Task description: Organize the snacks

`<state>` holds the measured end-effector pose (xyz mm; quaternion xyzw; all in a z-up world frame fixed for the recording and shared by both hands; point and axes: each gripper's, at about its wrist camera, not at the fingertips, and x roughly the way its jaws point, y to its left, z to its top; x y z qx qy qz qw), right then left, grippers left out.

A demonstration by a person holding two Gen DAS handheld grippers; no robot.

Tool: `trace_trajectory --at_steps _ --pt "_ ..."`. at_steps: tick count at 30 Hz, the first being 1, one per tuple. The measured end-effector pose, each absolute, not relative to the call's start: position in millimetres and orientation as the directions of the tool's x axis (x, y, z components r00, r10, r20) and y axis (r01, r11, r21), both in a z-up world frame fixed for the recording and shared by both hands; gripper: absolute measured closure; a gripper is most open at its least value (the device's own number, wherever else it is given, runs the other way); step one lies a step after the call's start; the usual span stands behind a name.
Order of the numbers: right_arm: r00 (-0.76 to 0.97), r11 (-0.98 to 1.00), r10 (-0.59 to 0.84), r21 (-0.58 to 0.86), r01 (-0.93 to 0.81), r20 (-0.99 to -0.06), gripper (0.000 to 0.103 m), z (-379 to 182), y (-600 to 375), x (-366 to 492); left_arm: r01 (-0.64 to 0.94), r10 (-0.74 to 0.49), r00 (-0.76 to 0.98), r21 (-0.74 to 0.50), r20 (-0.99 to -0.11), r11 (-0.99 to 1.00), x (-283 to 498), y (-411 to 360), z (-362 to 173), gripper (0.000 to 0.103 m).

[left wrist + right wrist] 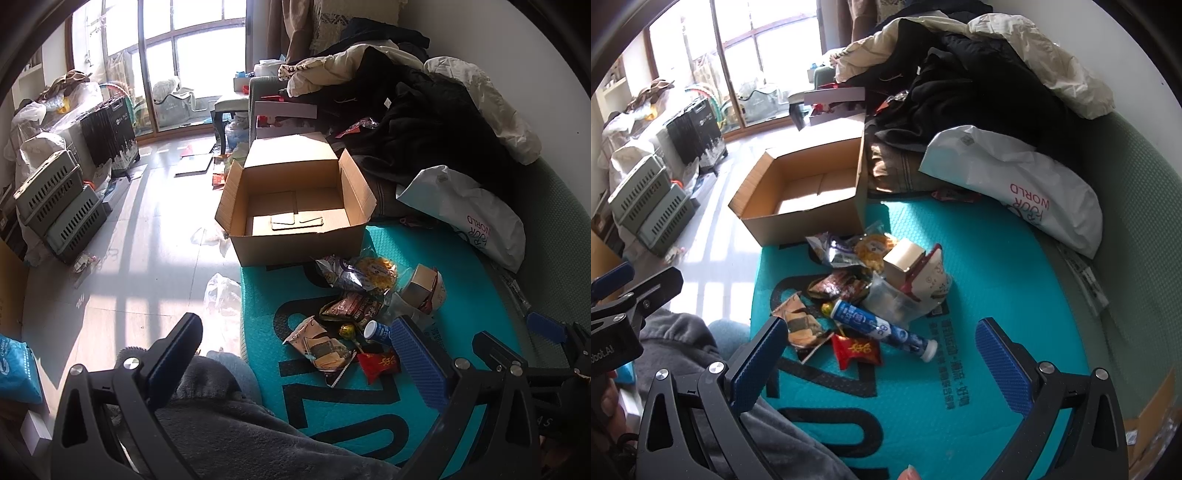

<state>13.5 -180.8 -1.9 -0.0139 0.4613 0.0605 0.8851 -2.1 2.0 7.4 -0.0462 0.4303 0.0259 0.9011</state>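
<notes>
Snack pile point(864, 295): loose on teal mat point(979, 369), just before empty cardboard box point(798, 192). Left hand-held gripper point(295, 354) and right hand-held gripper point(882, 354): both spread wide, holding nothing. Advice: take outlying blue tube point(882, 330) first, across its width

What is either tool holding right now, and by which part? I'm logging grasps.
Nothing. The left tool and right tool are both open and empty, above the snacks on the teal mat.
</notes>
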Motion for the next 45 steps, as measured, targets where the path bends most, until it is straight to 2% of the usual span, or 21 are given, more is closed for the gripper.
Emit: trace_trajectory --at_steps 45 --pt "0.564 0.992 0.098 0.036 -0.12 -0.82 0.0 -4.1 -183.8 12.7 -0.084 -0.011 0.614 -0.079 -0.789 0.993 -3.5 -2.1 -0.6 0.0"
